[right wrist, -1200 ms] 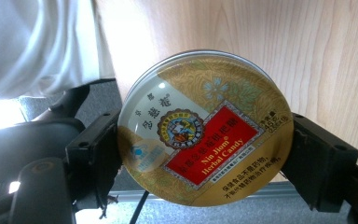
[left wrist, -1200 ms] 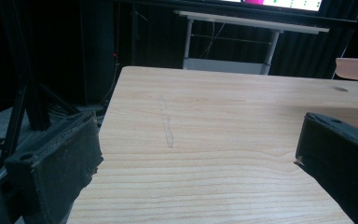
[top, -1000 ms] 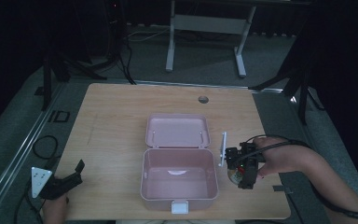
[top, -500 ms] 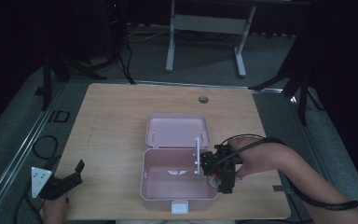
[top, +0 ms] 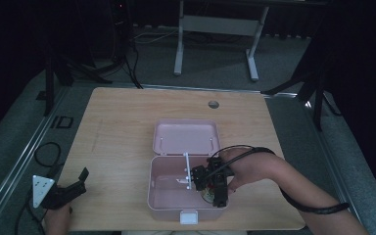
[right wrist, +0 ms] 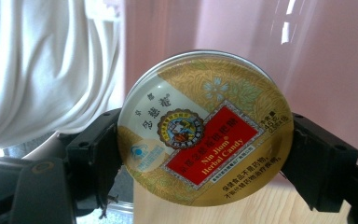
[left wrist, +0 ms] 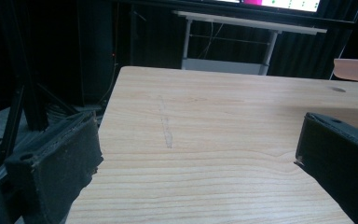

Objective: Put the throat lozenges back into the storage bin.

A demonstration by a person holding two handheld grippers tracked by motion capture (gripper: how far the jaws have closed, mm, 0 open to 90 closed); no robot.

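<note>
Round gold candy tin (right wrist: 205,128), red label reading "Nin Jiom Herbal Candy", gripped edge to edge between the black jaws of the right gripper (right wrist: 205,154). In the high view, tin (top: 208,195) partly hidden under the right gripper (top: 210,188), over the right end of the pink box (top: 166,193), near the front edge of the bench (top: 117,132). Box open, lid (top: 186,137) lying flat behind it toward the bench middle, white latch (top: 188,217) at the front wall. Thin white rod (top: 186,169) standing up from the gripper over the box. Right hand (top: 242,169) reaching in from the right front, black cable (top: 313,208) looping round the forearm.

Left gripper (top: 61,193) at the front left corner of the bench, just at the edge, grey plate (top: 40,188) on top. Jaws wide apart, holding nothing, bare wood (left wrist: 205,140) between them.
</note>
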